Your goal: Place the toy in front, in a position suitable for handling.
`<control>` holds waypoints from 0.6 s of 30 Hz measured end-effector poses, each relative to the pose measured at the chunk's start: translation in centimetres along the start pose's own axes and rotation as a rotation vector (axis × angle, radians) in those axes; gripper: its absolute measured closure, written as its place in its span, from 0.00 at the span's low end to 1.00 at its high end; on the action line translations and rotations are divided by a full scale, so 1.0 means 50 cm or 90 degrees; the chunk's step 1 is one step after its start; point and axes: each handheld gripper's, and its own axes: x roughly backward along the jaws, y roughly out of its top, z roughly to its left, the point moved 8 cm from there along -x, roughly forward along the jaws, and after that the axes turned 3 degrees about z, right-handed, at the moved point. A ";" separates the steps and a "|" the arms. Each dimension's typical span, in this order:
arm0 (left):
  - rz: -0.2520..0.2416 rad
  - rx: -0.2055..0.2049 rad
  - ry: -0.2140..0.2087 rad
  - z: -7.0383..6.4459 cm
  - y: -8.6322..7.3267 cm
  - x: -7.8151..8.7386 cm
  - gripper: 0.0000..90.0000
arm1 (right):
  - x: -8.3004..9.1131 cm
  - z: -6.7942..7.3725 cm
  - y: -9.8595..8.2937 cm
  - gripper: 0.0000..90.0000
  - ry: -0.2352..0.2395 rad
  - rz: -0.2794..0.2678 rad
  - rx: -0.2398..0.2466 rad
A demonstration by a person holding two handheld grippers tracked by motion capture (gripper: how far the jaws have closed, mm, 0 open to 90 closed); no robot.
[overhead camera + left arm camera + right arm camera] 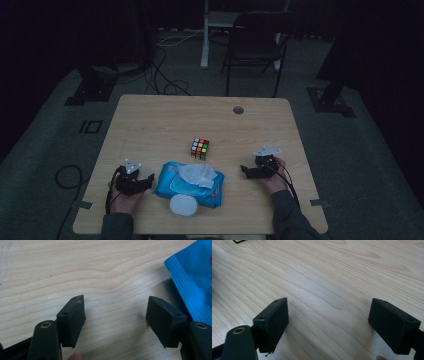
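A: Report status, nearest item first.

B: The white lid [183, 205] lay at the near edge, touching the blue wipes pack [189, 183]. A tissue [198, 175] stood out of its opening. The left gripper [146, 181] rested released at the pack's 9 o'clock; the right gripper [246, 171] rested released at its 3 o'clock.

A: Progress?

B: Judged barely begun: nothing grasped. The puzzle cube [199, 148] sat at 12 o'clock on the tabletop [150, 125].

High view looks down over table [150, 120]; gripper views close above same tabletop.
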 end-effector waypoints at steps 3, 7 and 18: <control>0.000 0.002 -0.008 -0.002 0.000 0.002 0.38 | 0.000 0.000 0.000 0.18 0.000 0.000 0.000; -0.003 0.003 -0.030 -0.009 0.003 0.010 0.40 | 0.000 0.000 0.000 0.18 0.001 0.000 0.000; 0.007 -0.039 -0.020 -0.023 0.024 0.058 0.44 | 0.000 0.000 0.000 0.18 0.001 0.000 0.000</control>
